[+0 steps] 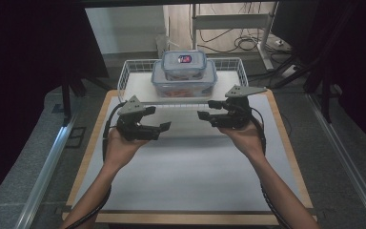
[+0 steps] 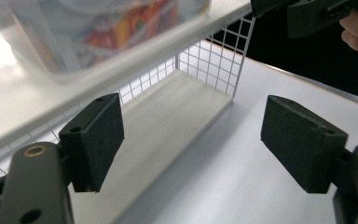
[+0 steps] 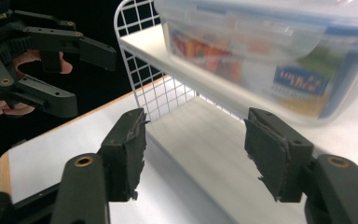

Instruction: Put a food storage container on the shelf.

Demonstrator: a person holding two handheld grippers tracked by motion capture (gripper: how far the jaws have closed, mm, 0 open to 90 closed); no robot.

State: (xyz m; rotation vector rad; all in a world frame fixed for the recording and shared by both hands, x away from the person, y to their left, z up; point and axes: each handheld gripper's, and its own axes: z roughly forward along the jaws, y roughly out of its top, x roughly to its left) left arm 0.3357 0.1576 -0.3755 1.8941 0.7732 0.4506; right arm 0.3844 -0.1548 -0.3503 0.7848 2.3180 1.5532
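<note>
While the two stacked containers (image 1: 184, 76) already rest on the wire rack (image 1: 124, 76) at upper centre, the left gripper (image 1: 164, 126) and right gripper (image 1: 205, 109) hover below, open and empty (placing looks done).

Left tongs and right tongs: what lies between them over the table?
Nothing. In the high view the left tongs and right tongs face each other across bare white table, in front of the wire rack holding stacked containers.
</note>
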